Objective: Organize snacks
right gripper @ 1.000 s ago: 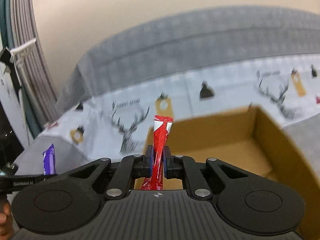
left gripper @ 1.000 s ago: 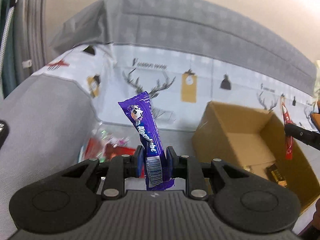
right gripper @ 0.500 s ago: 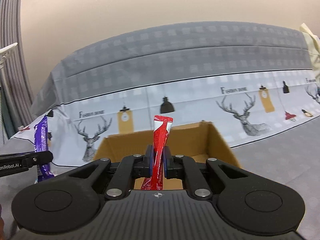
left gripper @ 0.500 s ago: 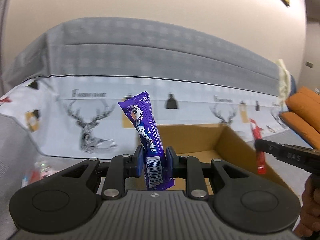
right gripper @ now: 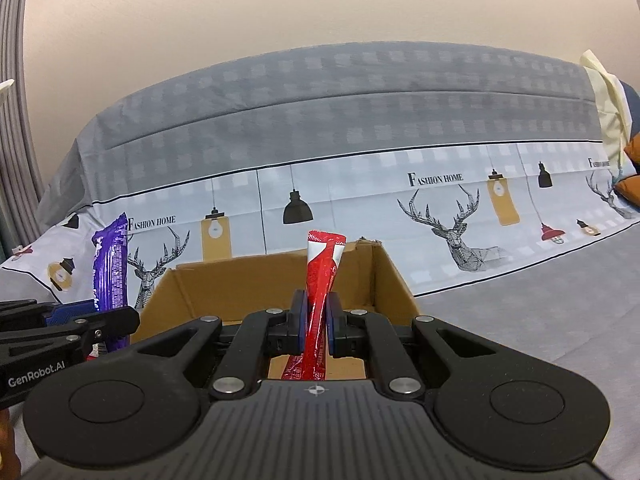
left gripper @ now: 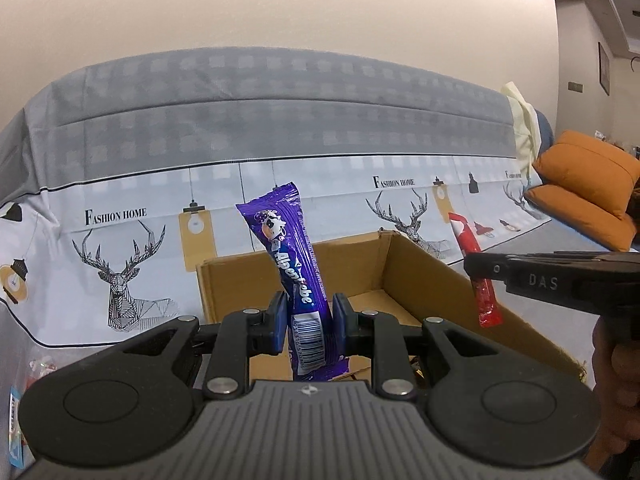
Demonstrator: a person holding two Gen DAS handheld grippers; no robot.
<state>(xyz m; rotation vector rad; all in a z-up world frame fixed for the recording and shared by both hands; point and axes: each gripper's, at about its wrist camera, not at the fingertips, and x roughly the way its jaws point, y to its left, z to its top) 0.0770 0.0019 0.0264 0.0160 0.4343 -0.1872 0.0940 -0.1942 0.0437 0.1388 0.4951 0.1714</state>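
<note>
Purple foil marks the snack bar [left gripper: 298, 280] that is clamped upright between the pads of the left gripper [left gripper: 307, 322], its barcode end hanging below the jaws. A thin red sachet [right gripper: 320, 300] is pinched the same way in the right gripper [right gripper: 315, 330], whose fingers are pressed nearly together on it. Both grippers are held side by side in front of an open cardboard box [left gripper: 420, 280], with each packet raised above the box's near edge rather than inside it.

Inside the box, a small dark wrapper can just be made out near the front corner, so some sorting appears to have been done already; how much is hidden by the gripper bodies. To the far left of the left wrist view, a few loose packets [left gripper: 38, 366] are seen lying on the grey cover, so more is judged to remain to be gathered.

The task is judged to be midway: two items are carried and not yet released. Both packets would need to be brought over the opening and let go there. The printed bedspread [right gripper: 440, 208] behind the box is untouched.
</note>
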